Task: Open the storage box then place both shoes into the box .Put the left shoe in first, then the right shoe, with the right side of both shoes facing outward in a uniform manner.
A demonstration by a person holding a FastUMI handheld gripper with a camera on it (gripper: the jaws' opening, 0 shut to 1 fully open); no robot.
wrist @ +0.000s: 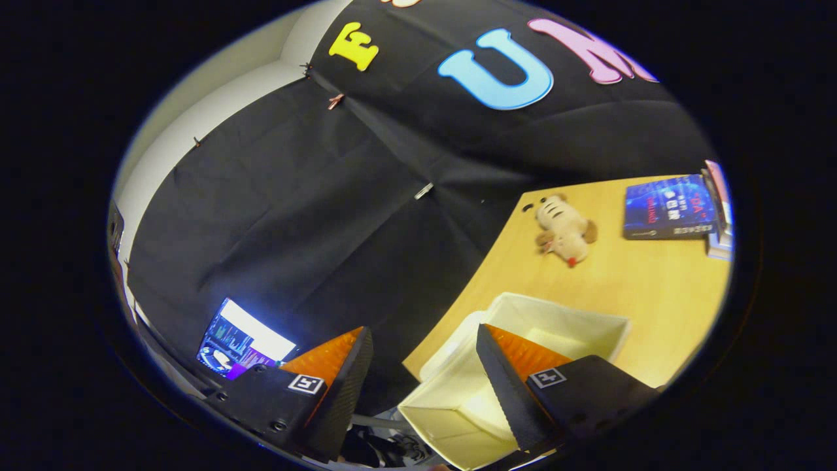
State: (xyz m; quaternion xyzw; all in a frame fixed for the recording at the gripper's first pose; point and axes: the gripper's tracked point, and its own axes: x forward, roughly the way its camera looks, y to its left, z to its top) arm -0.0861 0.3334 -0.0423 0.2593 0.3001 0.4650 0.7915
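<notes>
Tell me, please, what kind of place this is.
Probably a recording booth: black cloth wall, wooden table with open white storage box, plush toy and books. The tool hangs open, holding nothing.

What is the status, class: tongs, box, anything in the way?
Tongs open, gripping nothing. Storage box lid off, looks empty, by right finger. Plush toy and book beyond on table, not blocking.

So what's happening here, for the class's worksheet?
A person is holding a handheld gripper over the corner of a wooden table. Its jaws stand apart and hold nothing. A white storage box sits just ahead of them, open and apparently empty. Beyond it lie a plush toy and some books.
</notes>
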